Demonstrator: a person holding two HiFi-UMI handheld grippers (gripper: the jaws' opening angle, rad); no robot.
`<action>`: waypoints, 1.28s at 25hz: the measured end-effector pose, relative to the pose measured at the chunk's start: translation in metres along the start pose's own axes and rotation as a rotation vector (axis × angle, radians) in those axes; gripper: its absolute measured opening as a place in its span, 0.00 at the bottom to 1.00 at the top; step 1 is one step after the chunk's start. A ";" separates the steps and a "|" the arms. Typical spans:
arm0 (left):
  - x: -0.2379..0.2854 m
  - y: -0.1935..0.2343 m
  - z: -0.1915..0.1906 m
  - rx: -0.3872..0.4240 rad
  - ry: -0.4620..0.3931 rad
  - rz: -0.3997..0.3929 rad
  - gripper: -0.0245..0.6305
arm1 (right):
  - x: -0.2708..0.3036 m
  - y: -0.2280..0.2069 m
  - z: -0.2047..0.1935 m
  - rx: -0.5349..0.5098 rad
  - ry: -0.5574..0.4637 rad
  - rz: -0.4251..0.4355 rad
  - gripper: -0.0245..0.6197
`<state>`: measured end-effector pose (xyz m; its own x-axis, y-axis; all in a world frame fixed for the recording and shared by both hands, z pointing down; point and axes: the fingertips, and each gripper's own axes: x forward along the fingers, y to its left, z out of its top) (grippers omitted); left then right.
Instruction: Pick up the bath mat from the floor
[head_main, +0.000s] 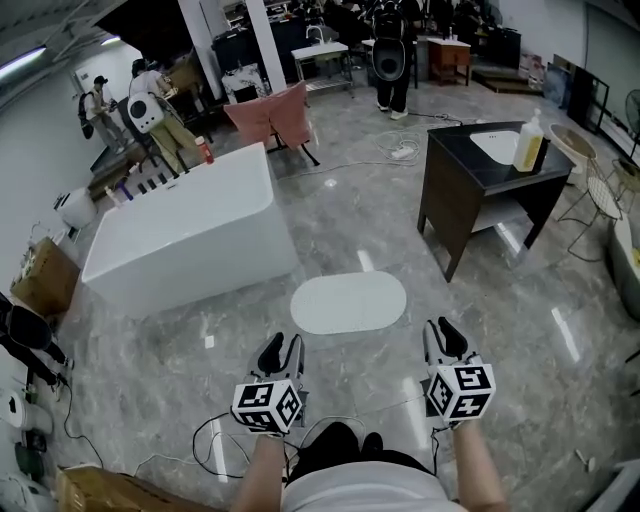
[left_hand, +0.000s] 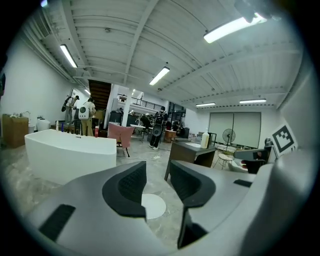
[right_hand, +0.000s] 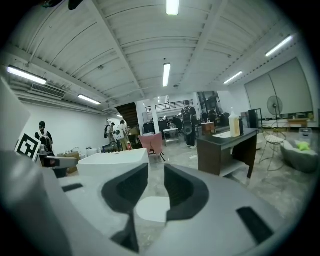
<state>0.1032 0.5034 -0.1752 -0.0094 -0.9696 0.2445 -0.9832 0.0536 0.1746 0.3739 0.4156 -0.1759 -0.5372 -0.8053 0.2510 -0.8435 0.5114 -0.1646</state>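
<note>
Step in and lower left gripper (head_main: 283, 347) and right gripper (head_main: 446, 330), jaws apart and empty, onto the near edge of the mat (head_main: 348, 302) (flat on floor (head_main: 500, 320), between tub (head_main: 190, 235) and cabinet (head_main: 480, 195)).

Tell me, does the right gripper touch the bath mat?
Apart. The head view shows bare floor between the right gripper and the bath mat, which lies flat.

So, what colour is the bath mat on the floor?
The bath mat is plain off-white, clearest in the head view.
</note>
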 end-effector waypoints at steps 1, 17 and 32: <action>0.001 0.000 0.000 -0.005 -0.002 0.002 0.24 | -0.001 -0.003 0.000 -0.003 0.000 -0.002 0.18; 0.036 0.030 -0.007 -0.048 -0.019 0.043 0.42 | 0.042 -0.024 -0.014 -0.030 0.086 -0.034 0.42; 0.176 0.132 0.002 -0.085 0.033 0.079 0.43 | 0.203 -0.046 0.004 -0.037 0.121 -0.112 0.45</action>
<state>-0.0285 0.3389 -0.1111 -0.0793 -0.9532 0.2916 -0.9606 0.1513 0.2332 0.3038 0.2269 -0.1215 -0.4342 -0.8171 0.3793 -0.8966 0.4327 -0.0942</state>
